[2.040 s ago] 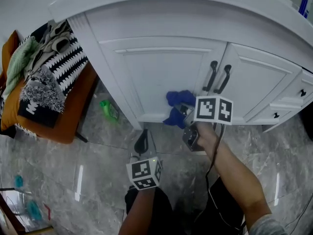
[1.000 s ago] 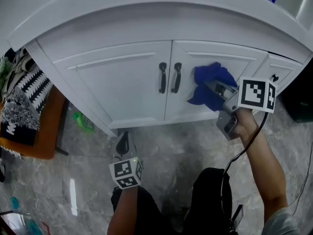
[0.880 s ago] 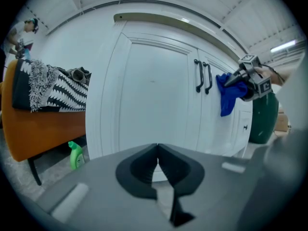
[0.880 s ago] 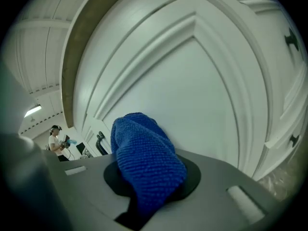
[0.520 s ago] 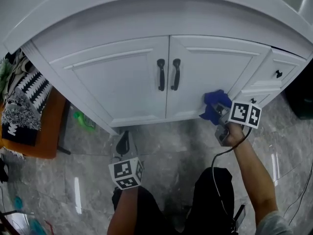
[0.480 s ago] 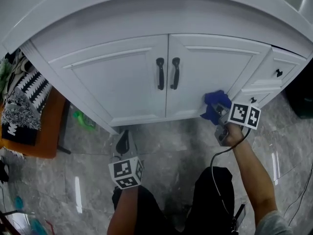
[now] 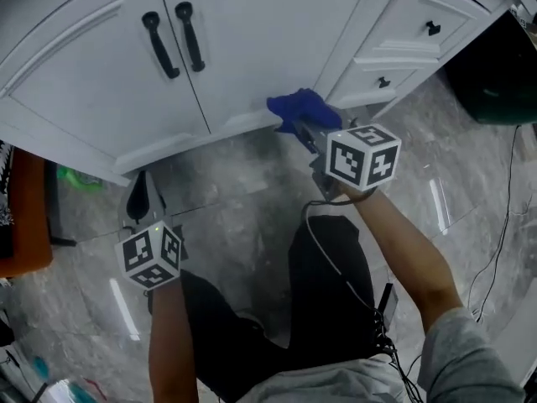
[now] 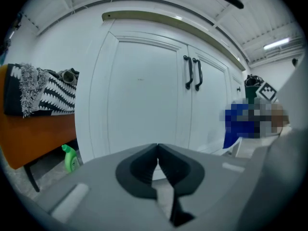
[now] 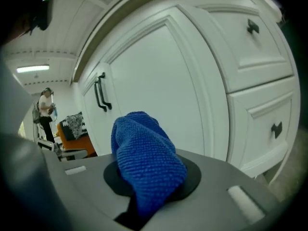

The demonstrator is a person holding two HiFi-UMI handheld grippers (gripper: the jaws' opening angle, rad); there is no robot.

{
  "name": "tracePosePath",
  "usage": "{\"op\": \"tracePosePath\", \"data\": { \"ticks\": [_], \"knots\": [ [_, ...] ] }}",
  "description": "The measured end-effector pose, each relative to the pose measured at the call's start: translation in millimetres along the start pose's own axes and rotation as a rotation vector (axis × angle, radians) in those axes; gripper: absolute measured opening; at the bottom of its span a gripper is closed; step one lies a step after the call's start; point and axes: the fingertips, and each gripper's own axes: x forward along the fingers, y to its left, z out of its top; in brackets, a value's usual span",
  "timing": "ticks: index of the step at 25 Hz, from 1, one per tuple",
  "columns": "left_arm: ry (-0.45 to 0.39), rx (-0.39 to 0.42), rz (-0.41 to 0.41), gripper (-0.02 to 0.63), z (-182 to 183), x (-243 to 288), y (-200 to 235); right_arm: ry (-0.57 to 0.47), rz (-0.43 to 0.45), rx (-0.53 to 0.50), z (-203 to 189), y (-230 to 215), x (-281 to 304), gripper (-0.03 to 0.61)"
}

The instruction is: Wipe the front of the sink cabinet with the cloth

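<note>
While the left gripper (image 7: pixel 138 198) hangs low by the person's knee, jaws pressed together on nothing, it plays no part. Same pose as in all earlier head views.

Right gripper (image 7: pixel 309 134): jaws clamped on the cloth (image 7: pixel 295 107), which bulges out ahead of them as a blue wad. Firm hold, by the right gripper view.

Change noted:
- 2 s ago: cloth low on the left door.
- 1 s ago: high on the right door (image 7: pixel 277 32), just right of the handles (image 7: pixel 174 39).
- 0.5 s ago: down at that door's lower right corner.
- Now: cloth at the door's bottom edge, at the corner where it meets the drawers (image 7: pixel 419 23). The arm has drawn back toward the body.
- Head camera has also tipped. The cabinet now sits at the far edge of the view and more floor shows.

Contact: from above the wad overlaps the bottom edge. The right gripper view shows the door close ahead, but I cannot tell touching from just off.

Reading: the downward stroke on the right door looks finished, or at its last part. Both doors have had at least one pass. The drawers to the right show no pass in these views, so they are the likely remainder. Their small knobs may snag the wad.

Far left: green bottle (image 7: pixel 75 177) on the floor by the cabinet foot, untouched.
</note>
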Motion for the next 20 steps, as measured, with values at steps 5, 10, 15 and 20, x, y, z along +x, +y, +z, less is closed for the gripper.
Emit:
{"op": "tracePosePath", "data": {
  "ticks": [5, 10, 15, 20],
  "knots": [
    [-0.028, -0.01, -0.018, 0.011, 8, -2, -15, -0.088, 0.044, -0.095, 20, 28, -26, 0.064],
    [-0.016, -0.067, -0.054, 0.011, 37, -35, -40, -0.095, 0.062, -0.146, 64, 64, -75, 0.064],
    [-0.021, -0.002, -0.121, 0.011, 123, -101, -60, -0.051, 0.069, -0.265, 145, 110, -132, 0.063],
    [-0.018, 0.048, -0.191, 0.011, 238, -175, -72, -0.031, 0.044, -0.284, 232, 150, -190, 0.063]
  ]
}}
